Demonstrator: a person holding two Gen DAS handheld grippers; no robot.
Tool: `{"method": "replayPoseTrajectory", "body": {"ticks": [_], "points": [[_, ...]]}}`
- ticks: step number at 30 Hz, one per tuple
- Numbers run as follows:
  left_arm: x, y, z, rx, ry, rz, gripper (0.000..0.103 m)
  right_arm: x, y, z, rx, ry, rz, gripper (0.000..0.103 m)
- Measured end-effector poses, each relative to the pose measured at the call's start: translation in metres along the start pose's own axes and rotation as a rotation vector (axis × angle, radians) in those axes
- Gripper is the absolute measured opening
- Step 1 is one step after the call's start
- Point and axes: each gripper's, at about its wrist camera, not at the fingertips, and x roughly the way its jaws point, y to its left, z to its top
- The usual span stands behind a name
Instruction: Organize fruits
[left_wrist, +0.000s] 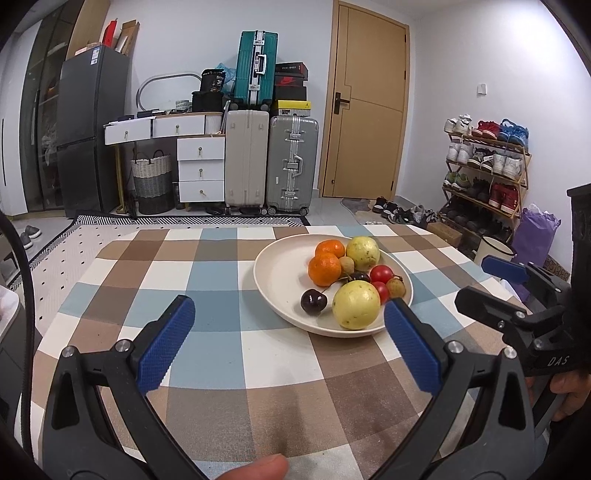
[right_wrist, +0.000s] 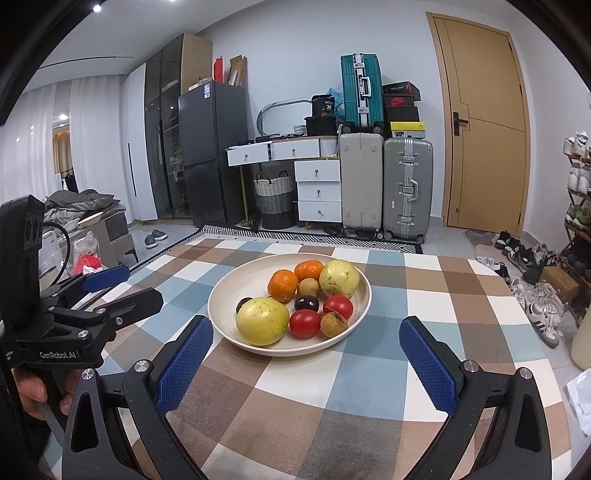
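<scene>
- Checked cloth in brown, blue and white squares is spread over the table (right_wrist: 332, 387), and a grey fridge (right_wrist: 212, 147), white drawers (right_wrist: 319, 190), stacked suitcases (right_wrist: 384, 184) and a wooden door (right_wrist: 484, 122) are seen along the far wall.
- At the left, the left gripper (left_wrist: 289, 325) is held low over the bare cloth near the table's front edge; its blue-padded fingers are spread wide and nothing is held between them.
- A fingertip of the person's hand (left_wrist: 258, 469) is seen at the bottom edge of the left wrist view.
- Right of the left gripper, a cream plate (right_wrist: 229, 291) is set near the middle of the table, and all the fruit is gathered in it.
- On the plate, two mandarins (right_wrist: 282, 285) are placed side by side at the back left, with a yellow-green guava (right_wrist: 338, 277) beside them at the back right.
- A second guava (right_wrist: 262, 320) lies at the front left of the plate, with a dark cherry (left_wrist: 314, 301) touching it.
- Two cherry tomatoes (right_wrist: 304, 323) and small brown longans (right_wrist: 333, 324) are clustered to the right, with another dark cherry (right_wrist: 306, 303) among them.
- Further right, the right gripper (right_wrist: 306, 365) is held just in front of the plate, its fingers likewise spread wide and empty.
- At the far right, a shoe rack (left_wrist: 484, 173) filled with shoes is seen against the wall.
</scene>
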Motion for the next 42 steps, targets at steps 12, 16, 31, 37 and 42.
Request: {"method": "replayPoseTrajectory", "body": {"ticks": [12,16,31,37,42], "points": [[0.0,0.0,0.0,0.0,-0.001,0.0,0.102,0.0,0.012,0.002,-0.057,0.002,-0.016,0.103],[0.0,0.0,0.0,0.0,0.0,0.0,0.102,0.0,0.016,0.002,-0.079,-0.001,-0.016,0.103],[0.0,0.0,0.0,-0.001,-0.001,-0.001,0.102,-0.001,0.016,0.002,-0.068,-0.001,-0.013,0.103],[0.0,0.001,0.0,-0.002,-0.001,-0.001,0.102,-0.001,0.017,0.002,-0.068,-0.001,-0.013,0.103],[0.0,0.001,0.0,-0.002,-0.001,0.0,0.102,-0.001,0.016,0.002,-0.068,-0.002,-0.013,0.103]]}}
